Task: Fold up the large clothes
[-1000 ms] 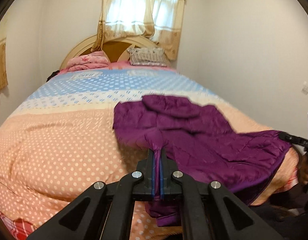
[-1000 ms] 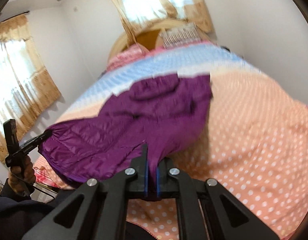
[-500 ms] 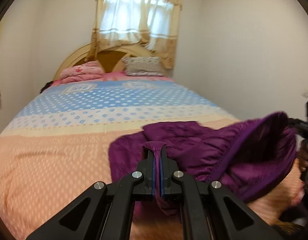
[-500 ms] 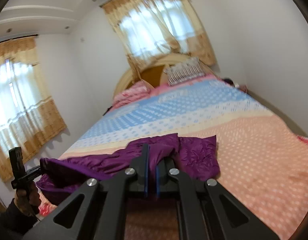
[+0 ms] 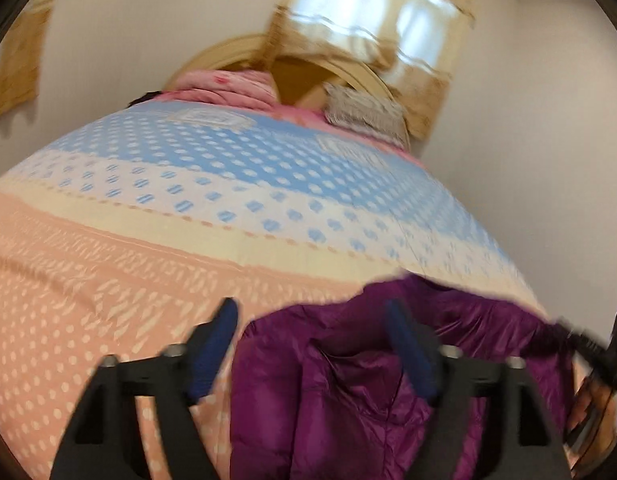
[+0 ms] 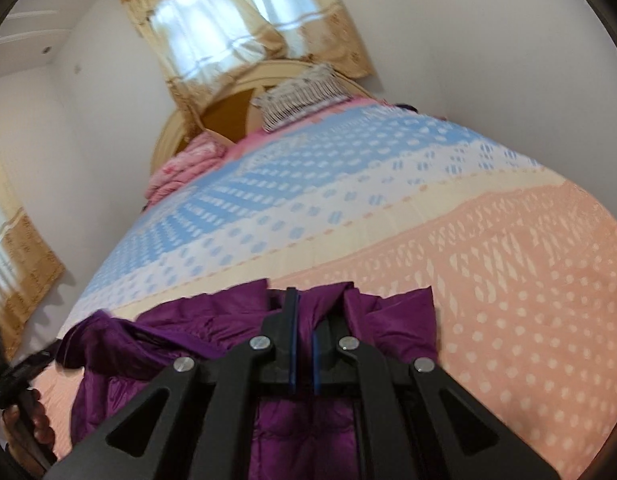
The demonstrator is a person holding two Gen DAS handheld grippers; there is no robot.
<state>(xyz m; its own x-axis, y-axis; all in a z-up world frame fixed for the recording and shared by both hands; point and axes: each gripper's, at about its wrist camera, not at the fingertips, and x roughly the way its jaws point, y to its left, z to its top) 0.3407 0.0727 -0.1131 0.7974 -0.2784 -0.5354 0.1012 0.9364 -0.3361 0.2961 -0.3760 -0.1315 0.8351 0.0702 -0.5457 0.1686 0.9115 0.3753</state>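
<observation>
Purple jacket (image 5: 348, 392) bunched on bed (image 5: 108, 280), on peach dotted end nearest cameras, well apart from pillows (image 6: 300, 96) at headboard. Left claw (image 5: 312, 344) opening, fingers spread wide, jacket below and between them, pads not pressing it. Right claw (image 6: 302, 344) clenched on jacket fold. Hand (image 6: 36, 420) at jacket's left edge in right view. Left view motion-blurred.

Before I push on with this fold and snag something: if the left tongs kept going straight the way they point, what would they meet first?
Probably the purple quilted jacket: it lies between the opening fingers of the left tongs, which grip nothing. Past it comes the dotted bedspread. Blur leaves depth unsure.
</observation>
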